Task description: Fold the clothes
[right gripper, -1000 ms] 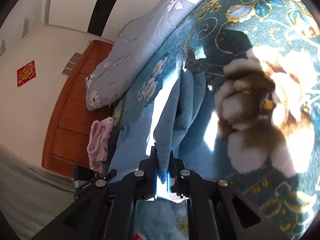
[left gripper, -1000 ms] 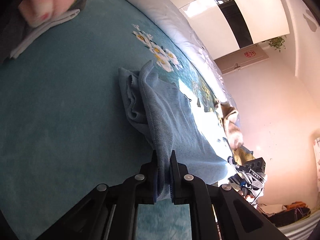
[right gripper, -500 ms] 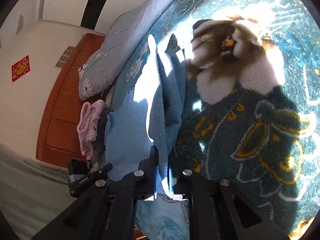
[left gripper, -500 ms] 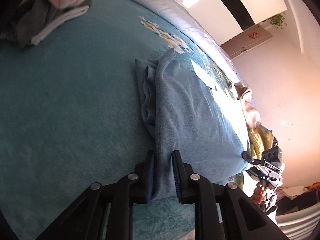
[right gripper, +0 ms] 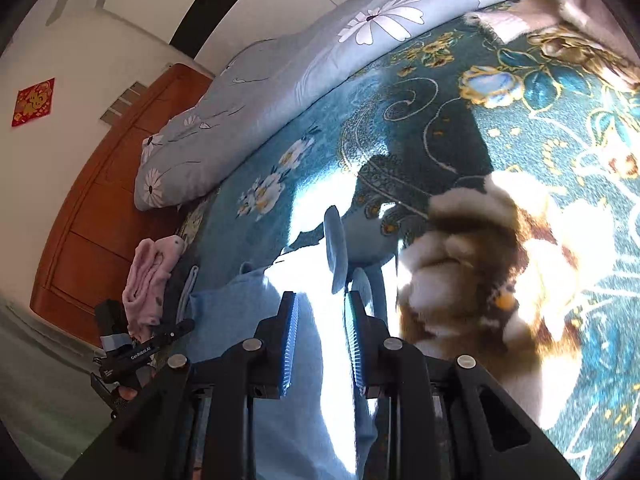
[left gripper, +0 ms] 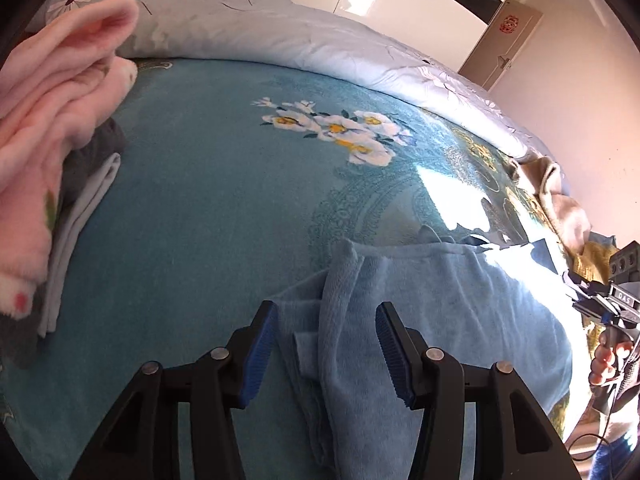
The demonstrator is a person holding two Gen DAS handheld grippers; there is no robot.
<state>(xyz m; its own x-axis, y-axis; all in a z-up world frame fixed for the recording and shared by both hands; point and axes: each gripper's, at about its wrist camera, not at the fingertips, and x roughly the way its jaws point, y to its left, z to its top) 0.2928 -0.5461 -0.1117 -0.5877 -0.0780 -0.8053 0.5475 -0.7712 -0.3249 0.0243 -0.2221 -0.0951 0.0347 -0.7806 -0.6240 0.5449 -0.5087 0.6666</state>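
A light blue fleece garment point(left gripper: 448, 312) lies folded on the teal flowered blanket point(left gripper: 208, 184). My left gripper point(left gripper: 326, 320) is open, its blue pads either side of the garment's folded left edge. In the right wrist view the same garment point(right gripper: 296, 360) lies partly in bright sunlight, and my right gripper point(right gripper: 320, 312) is open over its right edge, with a raised fold of cloth point(right gripper: 335, 252) standing just past the fingertips. Each gripper shows in the other's view: the right one point(left gripper: 600, 300) and the left one point(right gripper: 136, 352).
A stack of folded clothes, pink fleece point(left gripper: 48, 128) on top of grey and pale pieces, sits at the left. A rolled pale blue flowered quilt point(left gripper: 304, 40) runs along the far side. A brown and white fleece item point(right gripper: 480, 272) lies right of the garment. A wooden headboard point(right gripper: 104, 208) stands at the left.
Both grippers were shut on the blue garment's edges and carried it down onto the blanket. Both have now opened and let it go; it lies flat.
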